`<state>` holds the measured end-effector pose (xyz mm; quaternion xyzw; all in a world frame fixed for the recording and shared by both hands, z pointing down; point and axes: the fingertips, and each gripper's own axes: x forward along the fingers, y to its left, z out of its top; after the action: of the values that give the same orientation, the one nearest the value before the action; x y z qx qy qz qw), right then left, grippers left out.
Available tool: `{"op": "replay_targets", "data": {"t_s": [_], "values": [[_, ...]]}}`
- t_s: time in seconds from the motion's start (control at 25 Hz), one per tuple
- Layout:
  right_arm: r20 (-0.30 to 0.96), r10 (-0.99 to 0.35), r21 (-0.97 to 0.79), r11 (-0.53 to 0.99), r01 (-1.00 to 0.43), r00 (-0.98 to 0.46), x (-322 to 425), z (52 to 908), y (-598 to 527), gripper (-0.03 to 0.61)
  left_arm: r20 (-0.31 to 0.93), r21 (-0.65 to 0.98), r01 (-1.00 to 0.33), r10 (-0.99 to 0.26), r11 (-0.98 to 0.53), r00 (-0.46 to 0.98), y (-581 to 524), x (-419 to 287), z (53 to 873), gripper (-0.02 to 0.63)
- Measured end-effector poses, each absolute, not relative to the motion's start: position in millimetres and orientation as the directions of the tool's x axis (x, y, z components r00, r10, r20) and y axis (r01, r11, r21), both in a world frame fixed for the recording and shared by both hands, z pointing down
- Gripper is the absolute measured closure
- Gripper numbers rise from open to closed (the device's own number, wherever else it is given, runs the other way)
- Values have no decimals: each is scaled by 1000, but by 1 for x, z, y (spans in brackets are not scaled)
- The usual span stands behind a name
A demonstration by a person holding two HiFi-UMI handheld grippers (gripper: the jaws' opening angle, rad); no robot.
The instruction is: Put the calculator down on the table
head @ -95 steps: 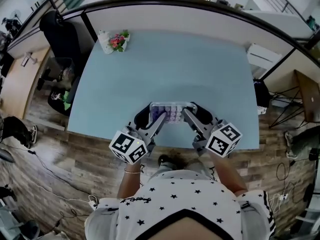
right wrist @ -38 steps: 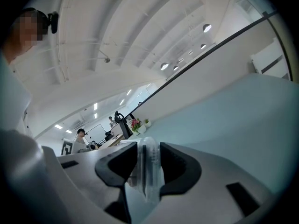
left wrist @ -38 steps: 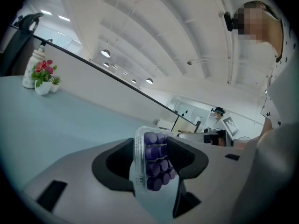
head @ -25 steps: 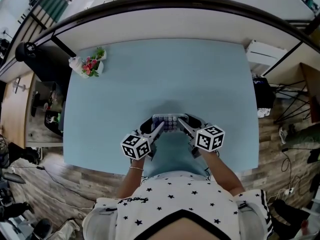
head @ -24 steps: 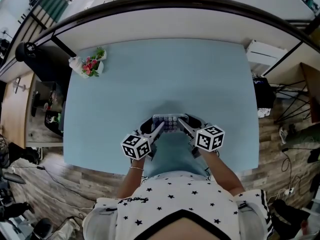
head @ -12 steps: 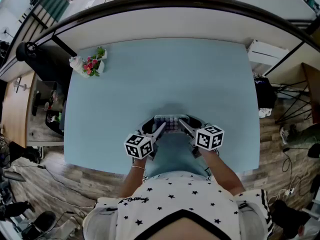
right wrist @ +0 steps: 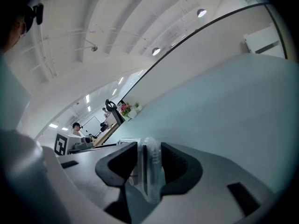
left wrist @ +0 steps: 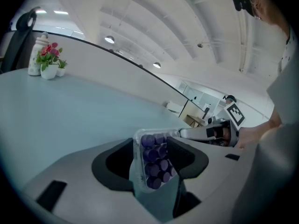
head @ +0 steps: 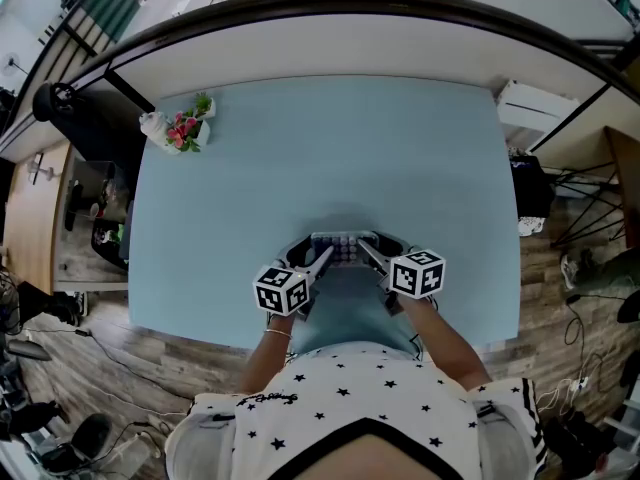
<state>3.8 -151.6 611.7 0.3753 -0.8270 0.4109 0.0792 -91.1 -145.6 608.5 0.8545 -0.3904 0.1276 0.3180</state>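
The only containers in view sit at the 10 o'clock corner of the surface [head: 420,158]: a small white pot [left wrist: 48,72] with pink and red flowers and green leaves, a smaller pot [left wrist: 60,71] of greenery at its 3 o'clock, and a white bottle [left wrist: 36,55] at its 9 o'clock, touching or nearly so.

You hold the calculator [head: 338,247] at the surface's 6 o'clock, close to the near edge, with 1 set of tongs on each short end. Your left tongs [head: 316,256] are clamped on its left end. In the left gripper view the dark pads press both faces of the clear case. Your right tongs [head: 366,252] are clamped on the right end in the same way, with the case's rounded edge pinched between the pads. Whether the calculator's underside touches the surface cannot be told.

The calculator [left wrist: 153,161] has a transparent, glossy plastic shell with rounded corners and rows of round purple keys — their print is too small to read.

The 2 marker cubes [head: 281,290] [head: 417,273] carry black-and-white square patterns. The surface is a smooth, matte, pale blue rectangle. The tongs' bodies are grey moulded plastic with black pads — broad and curved. Your white shirt [head: 360,398] is printed with small black stars.
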Motion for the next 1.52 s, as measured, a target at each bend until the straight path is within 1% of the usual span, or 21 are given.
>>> {"op": "replay_targets", "data": {"t_s": [0.12,0.76,1.52], "values": [[453,-547,-608,388,-693,-704,4,614,-151,436,489,432,-755,-575,-493,656,-145,-91,613,382],[460,-562,-607,366,-705,-688,7,625,-160,434,507,425,-777,-588,-465,630,-153,-89,620,377],[509,-592,-499,389,-774,-625,8,631,-169,403,532,411,-802,-601,-434,597,-159,-91,627,368]]}}
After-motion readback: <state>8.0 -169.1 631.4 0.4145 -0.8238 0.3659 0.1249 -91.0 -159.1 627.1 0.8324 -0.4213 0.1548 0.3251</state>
